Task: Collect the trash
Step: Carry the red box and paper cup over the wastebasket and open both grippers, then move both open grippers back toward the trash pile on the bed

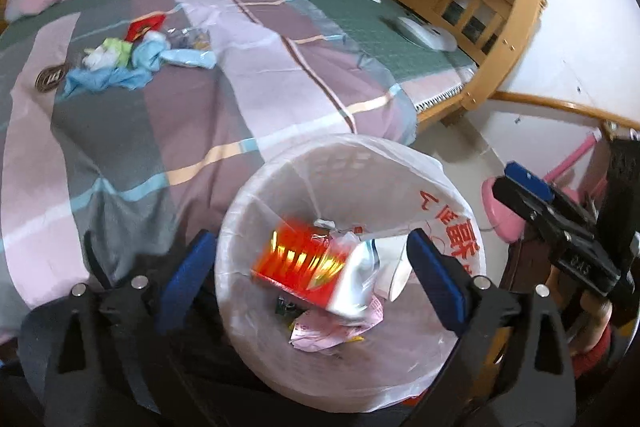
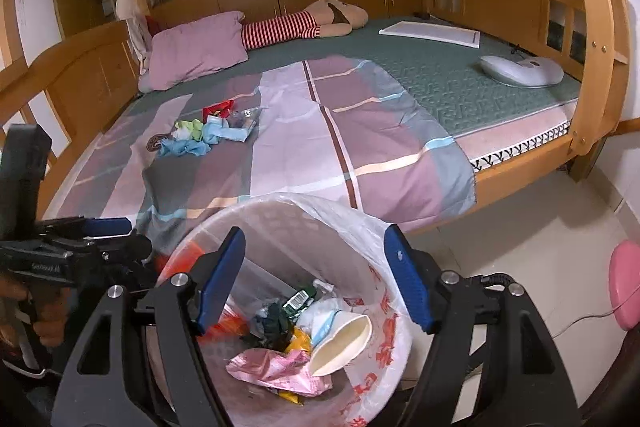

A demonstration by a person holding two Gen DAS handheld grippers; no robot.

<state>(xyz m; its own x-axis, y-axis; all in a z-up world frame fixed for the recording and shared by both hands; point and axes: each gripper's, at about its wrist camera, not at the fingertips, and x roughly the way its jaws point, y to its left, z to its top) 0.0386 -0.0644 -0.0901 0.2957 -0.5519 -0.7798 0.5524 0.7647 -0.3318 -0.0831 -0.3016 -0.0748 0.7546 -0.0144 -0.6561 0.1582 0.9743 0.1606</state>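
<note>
While both claws hang over the bin [image 2: 280,223] at the foot edge of the bed [image 2: 360,131], neither grips anything. Toward the bed's left side lies a heap of wrappers [image 2: 208,131] on the striped blanket [image 1: 248,75]. Next, the left claw [image 1: 312,263] stands wide open, a blurred red box [image 1: 300,263] loose between its pads above the bin. Further right, the right claw [image 2: 316,279] gapes empty over a paper cup [image 2: 340,343] inside.

A home bedroom, seemingly: wooden bunk bed [image 2: 500,163], pillow [image 2: 196,47], patterned sheet [image 2: 360,131].
</note>
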